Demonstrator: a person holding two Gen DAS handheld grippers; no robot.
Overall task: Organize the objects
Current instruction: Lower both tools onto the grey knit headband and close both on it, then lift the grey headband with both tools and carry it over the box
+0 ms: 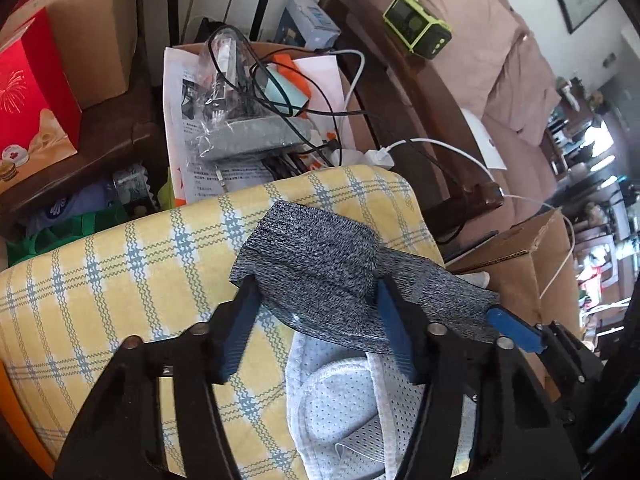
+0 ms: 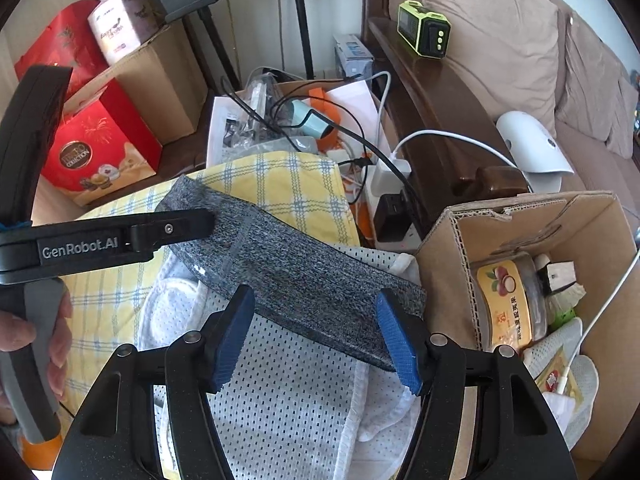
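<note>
A grey speckled fabric band (image 1: pixel 316 268) lies stretched over a yellow plaid cushion (image 1: pixel 120 272) and a white mesh pad (image 1: pixel 340 404). My left gripper (image 1: pixel 316 320) has its wide-apart blue fingers around one end of the band; whether they press it I cannot tell. In the right wrist view the band (image 2: pixel 296 272) runs diagonally, with the left gripper (image 2: pixel 192 224) at its far end. My right gripper (image 2: pixel 316 336) is open, its blue pads (image 2: pixel 400 344) on either side of the band's near end, above the mesh pad (image 2: pixel 280 392).
An open cardboard box (image 2: pixel 448 240) with a jar (image 2: pixel 508 304) stands at the right. A paper-lined box of cables (image 1: pixel 256 100) lies behind the cushion. A red gift box (image 2: pixel 100 144) is at left. A sofa with a green device (image 2: pixel 424 34) on its wooden arm is at right.
</note>
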